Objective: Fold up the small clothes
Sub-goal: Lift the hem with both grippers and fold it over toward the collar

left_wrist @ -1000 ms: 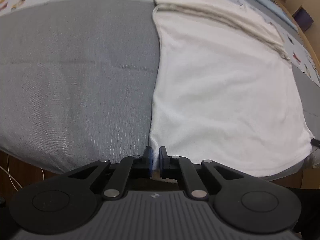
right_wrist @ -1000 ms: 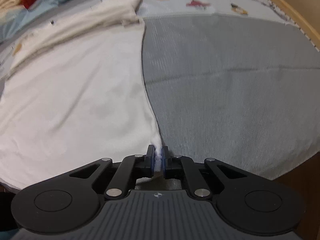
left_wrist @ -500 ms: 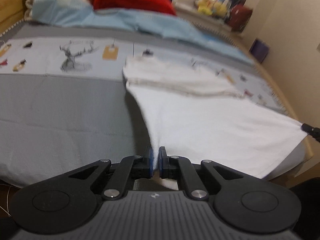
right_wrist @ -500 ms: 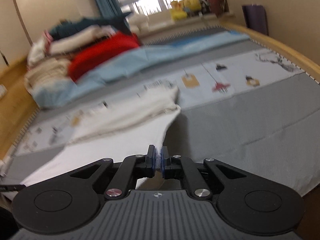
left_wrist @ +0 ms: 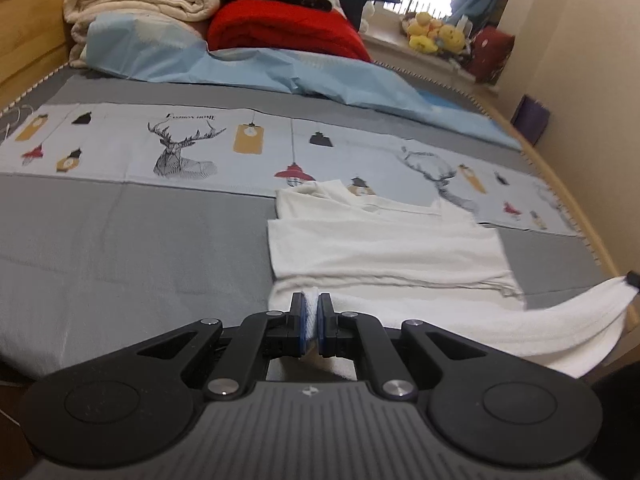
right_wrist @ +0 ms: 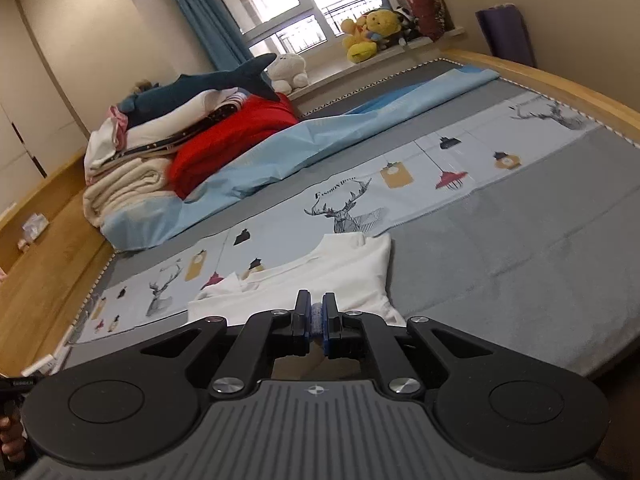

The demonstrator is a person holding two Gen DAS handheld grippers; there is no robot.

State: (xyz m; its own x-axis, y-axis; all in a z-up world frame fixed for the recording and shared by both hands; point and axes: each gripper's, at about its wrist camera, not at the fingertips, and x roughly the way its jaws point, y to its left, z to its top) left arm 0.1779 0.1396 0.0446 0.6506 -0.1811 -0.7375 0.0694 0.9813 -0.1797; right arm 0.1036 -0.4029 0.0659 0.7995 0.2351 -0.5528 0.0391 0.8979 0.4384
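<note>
Bed before me, spread in grey.
On the bed (left_wrist: 120, 248) lay a white garment (left_wrist: 384, 248), a pale blue sheet (left_wrist: 248, 64) and stacked folded blankets (left_wrist: 144, 4).

Grey bed cover (left_wrist: 120, 248) with pale deer-and-lamp print band (left_wrist: 184, 148) across it. Crumpled light-blue sheet (left_wrist: 248, 68) behind band. Red blanket (left_wrist: 280, 28) beside folded cream blankets (left_wrist: 140, 0). Shark plush (right_wrist: 216, 80) atop pile. Yellow stuffed toys (right_wrist: 368, 32) on windowsill. Blue curtain (right_wrist: 200, 12) by window.
</note>
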